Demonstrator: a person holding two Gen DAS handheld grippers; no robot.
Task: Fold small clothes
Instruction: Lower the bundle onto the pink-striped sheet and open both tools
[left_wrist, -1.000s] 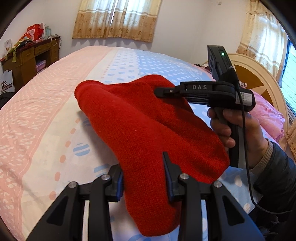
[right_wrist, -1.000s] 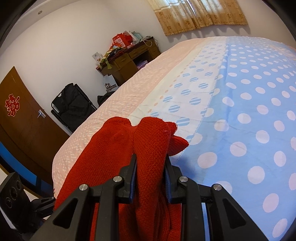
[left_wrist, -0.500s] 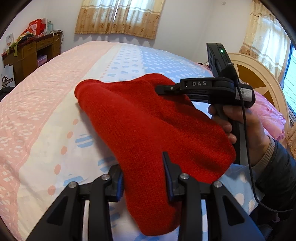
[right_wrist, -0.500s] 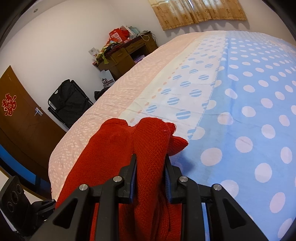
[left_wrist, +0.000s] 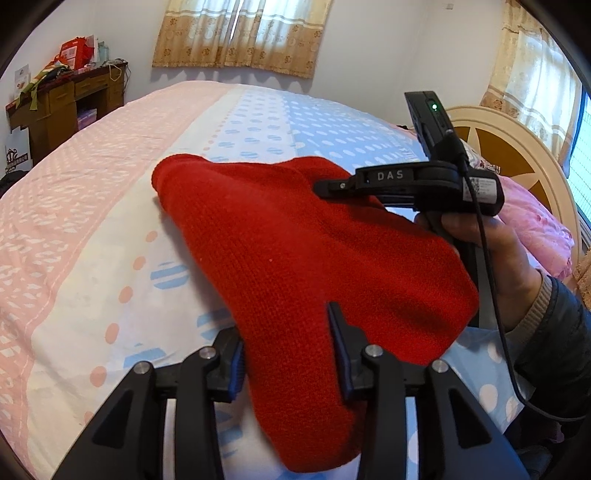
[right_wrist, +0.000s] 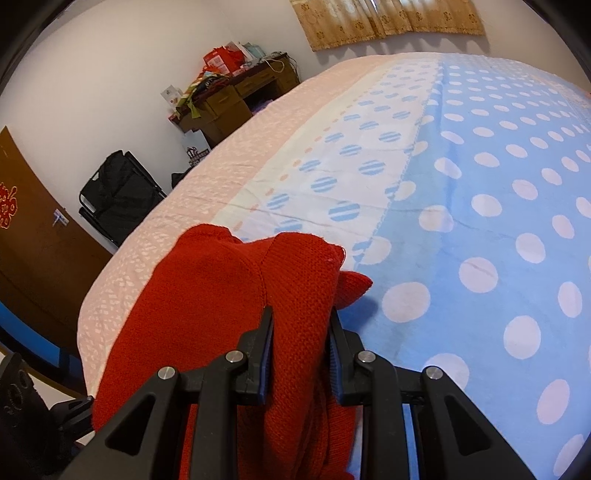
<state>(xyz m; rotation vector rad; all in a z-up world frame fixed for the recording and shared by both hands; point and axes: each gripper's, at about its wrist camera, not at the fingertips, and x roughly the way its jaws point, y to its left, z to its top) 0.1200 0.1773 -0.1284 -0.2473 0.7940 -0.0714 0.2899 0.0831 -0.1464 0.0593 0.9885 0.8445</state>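
Red knit garment (left_wrist: 295, 251), held over the bed (left_wrist: 92, 221) by both grippers.

Left gripper (left_wrist: 288, 347): fingers clamped on near edge. Right gripper (right_wrist: 301, 343): level, gripped by right hand (left_wrist: 487, 251), fingers pinched on bunched far edge; cloth spread between them.

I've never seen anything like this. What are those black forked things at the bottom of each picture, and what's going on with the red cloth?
There is no robot here: a person holds a hand tool with two jaws in each hand. Each tool carries a camera looking forward along the jaws, so each picture is that tool's own view. The black forks are the left gripper in one picture and the right gripper in the other. Both are clamped on one red knitted garment, held up over a bed with a pink, white and blue dotted cover. From the left tool's camera you also see the person's right hand holding the other tool.
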